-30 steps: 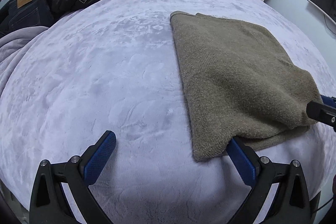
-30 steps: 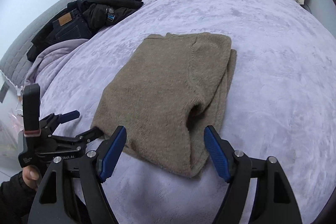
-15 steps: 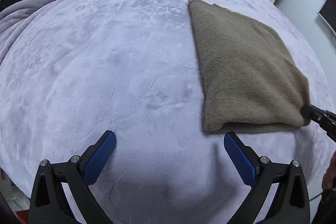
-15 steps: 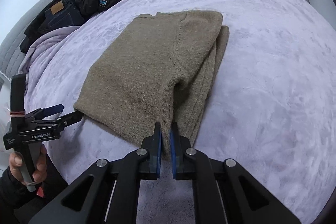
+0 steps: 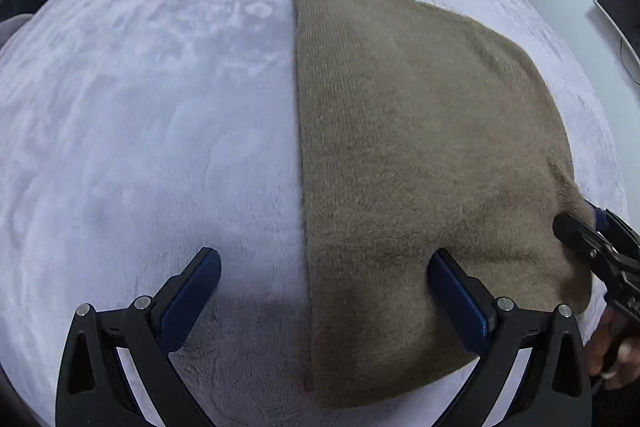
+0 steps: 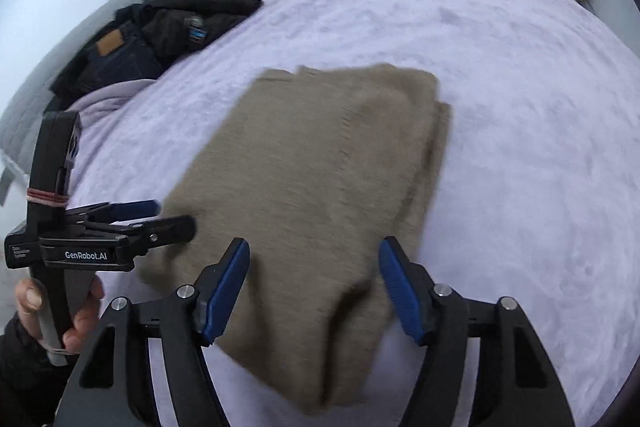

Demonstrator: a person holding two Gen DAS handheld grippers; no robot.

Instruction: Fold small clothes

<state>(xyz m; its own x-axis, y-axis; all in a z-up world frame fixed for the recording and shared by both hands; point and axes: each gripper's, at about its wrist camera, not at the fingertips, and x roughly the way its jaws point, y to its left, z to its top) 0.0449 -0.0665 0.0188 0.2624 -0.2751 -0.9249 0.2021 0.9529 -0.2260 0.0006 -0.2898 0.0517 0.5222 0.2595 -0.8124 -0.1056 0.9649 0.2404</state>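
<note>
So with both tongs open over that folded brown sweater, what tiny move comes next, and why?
Probably lower the right tongs, whose jaws are opening astride the near edge of the folded brown knitted sweater, and pinch it. The left tongs also straddle an edge, open, so the lilac plush bedspread leaves room for another fold.

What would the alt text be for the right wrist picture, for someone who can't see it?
A folded brown sweater lies on a lilac bed cover, its near end between the blue fingers of the opening right tool. At left a hand holds the left tool; dark clothes are piled behind.
</note>
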